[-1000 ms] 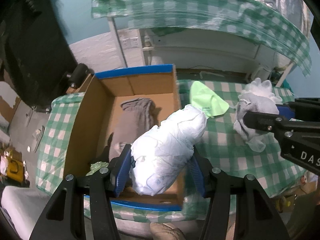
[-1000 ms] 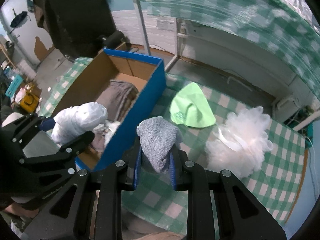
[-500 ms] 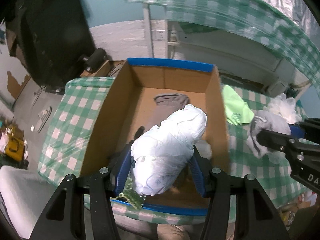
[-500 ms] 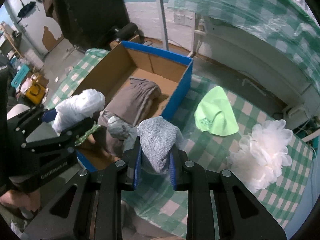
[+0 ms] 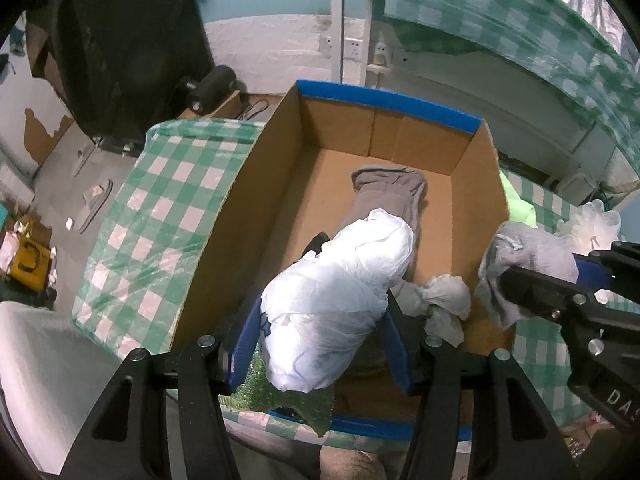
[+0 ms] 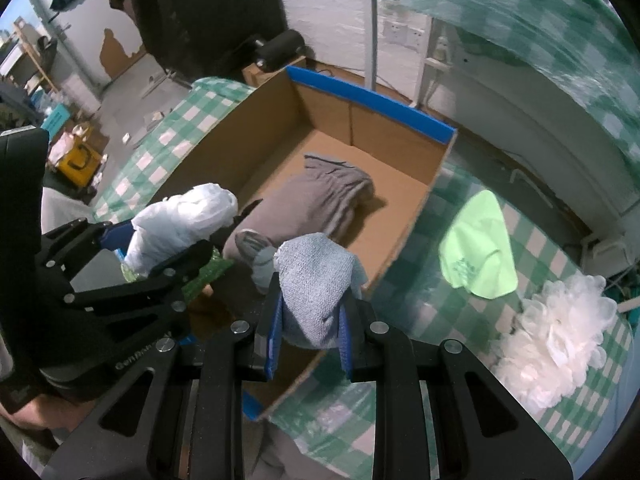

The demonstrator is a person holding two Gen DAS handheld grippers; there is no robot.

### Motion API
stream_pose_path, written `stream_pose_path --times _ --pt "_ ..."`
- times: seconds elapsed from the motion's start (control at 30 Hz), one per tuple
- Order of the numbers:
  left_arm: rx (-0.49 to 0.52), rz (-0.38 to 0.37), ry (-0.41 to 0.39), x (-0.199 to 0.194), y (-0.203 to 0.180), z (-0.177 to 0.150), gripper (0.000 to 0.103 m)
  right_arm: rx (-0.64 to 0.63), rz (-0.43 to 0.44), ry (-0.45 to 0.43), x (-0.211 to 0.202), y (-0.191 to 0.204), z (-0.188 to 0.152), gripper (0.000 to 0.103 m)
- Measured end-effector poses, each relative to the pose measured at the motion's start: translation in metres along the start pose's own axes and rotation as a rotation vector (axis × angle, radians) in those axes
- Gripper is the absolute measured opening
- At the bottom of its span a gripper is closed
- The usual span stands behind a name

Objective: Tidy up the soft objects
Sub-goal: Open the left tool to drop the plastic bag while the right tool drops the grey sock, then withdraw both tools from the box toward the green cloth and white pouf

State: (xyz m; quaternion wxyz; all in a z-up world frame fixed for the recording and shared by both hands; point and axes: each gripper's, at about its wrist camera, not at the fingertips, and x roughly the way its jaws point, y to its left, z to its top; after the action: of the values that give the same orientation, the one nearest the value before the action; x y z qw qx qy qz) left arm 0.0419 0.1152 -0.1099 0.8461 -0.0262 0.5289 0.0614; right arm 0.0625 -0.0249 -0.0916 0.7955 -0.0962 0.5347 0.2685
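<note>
White bundle (image 5: 340, 304) now over box (image 5: 256, 184) interior, near end; a second ago hung over the right wall, half above the cloth. Clamped between left gripper (image 5: 320, 320) pads, jaws fairly wide around its bulk, not yet released. Grey cloth (image 6: 316, 304) pinched tight in right gripper (image 6: 308, 328), jaws narrow; shifted from table side to over the right wall, near end. Both carried leftward together, so likely drop-in phase for both; release probably next, judged only from position. Already in box: grey garment (image 5: 388, 200) along the floor, white rag (image 5: 440, 300) by right wall, green sparkly piece (image 5: 280, 396) at near edge. Still out on checked tablecloth (image 6: 532, 248): green cloth (image 6: 476, 252), white pouf (image 6: 556, 328). Two items left after this.
</note>
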Motion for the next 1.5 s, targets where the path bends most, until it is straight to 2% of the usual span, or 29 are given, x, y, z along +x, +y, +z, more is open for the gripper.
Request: stream_pose_path --times 0.17,0.23,0.37,0.4,1.0,1.13,1.5 --pt "-0.004 -0.002 -0.003 0.002 0.002 -0.001 0.063 -0.016 0.001 -0.002 0.006 0.005 0.005 0.027" --pt "0.004 0.017 -0.002 0.004 0.002 -0.001 0.071 -0.011 -0.014 -0.006 0.006 0.005 0.006 0.033" --pt "-0.004 0.032 -0.004 0.004 0.004 0.000 0.078 -0.003 -0.036 -0.024 0.003 0.002 0.007 0.057" --pt "-0.005 0.032 -0.006 0.003 0.004 0.000 0.078 -0.003 -0.042 -0.030 0.001 0.001 0.007 0.060" --pt "0.045 0.013 -0.072 -0.025 -0.016 -0.001 0.082 0.078 -0.105 -0.084 -0.031 -0.029 -0.013 0.074" --pt "0.064 -0.001 -0.094 -0.034 -0.027 0.000 0.086 0.105 -0.127 -0.094 -0.040 -0.041 -0.022 0.075" --pt "0.133 -0.026 -0.123 -0.046 -0.057 -0.005 0.086 0.196 -0.169 -0.110 -0.063 -0.075 -0.050 0.076"
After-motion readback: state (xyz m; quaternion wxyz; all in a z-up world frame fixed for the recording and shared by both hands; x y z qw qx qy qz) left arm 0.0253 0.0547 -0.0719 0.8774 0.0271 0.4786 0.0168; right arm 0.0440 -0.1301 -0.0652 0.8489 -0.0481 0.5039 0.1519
